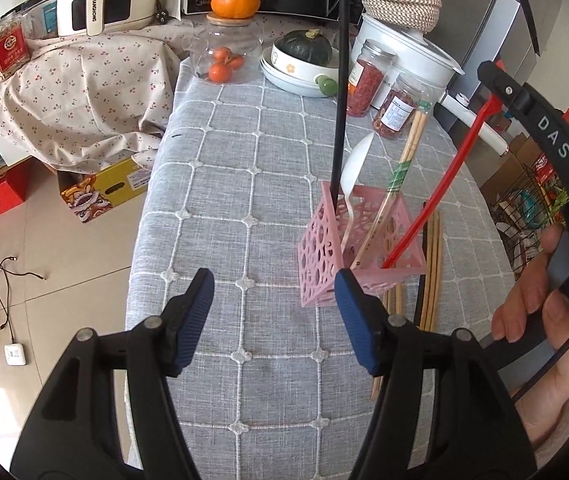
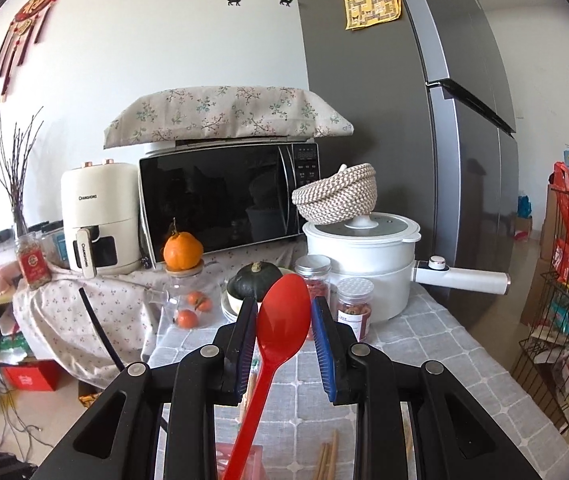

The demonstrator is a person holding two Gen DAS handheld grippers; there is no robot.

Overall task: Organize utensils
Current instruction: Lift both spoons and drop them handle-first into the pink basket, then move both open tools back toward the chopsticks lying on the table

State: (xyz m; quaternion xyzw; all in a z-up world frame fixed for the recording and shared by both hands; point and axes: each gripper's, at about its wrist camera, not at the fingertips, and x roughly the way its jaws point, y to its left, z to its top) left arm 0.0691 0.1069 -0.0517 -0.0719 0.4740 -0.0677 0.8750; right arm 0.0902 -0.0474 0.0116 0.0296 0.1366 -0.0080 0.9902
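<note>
A pink cut-out holder (image 1: 324,248) stands on the grey checked tablecloth (image 1: 244,184). A black handle (image 1: 338,120), a white spoon (image 1: 354,164) and wrapped chopsticks (image 1: 398,172) stand in it. My left gripper (image 1: 274,304) hovers open just left of the holder, with nothing between its fingers. My right gripper (image 2: 284,304) is shut on the bowl of a red spoon (image 2: 284,316), whose handle (image 1: 436,196) slants down into the holder. The right gripper (image 1: 496,88) also shows at the upper right of the left wrist view. Loose chopsticks (image 1: 432,272) lie on the cloth beside the holder.
At the table's far end stand a glass jar of oranges (image 1: 224,56), stacked bowls with a green squash (image 1: 304,68), two snack jars (image 1: 368,80) and a white pot (image 2: 364,248). A microwave (image 2: 224,200) and fridge (image 2: 424,120) rise behind. A wire rack (image 2: 564,320) stands right; the table's edge drops off left.
</note>
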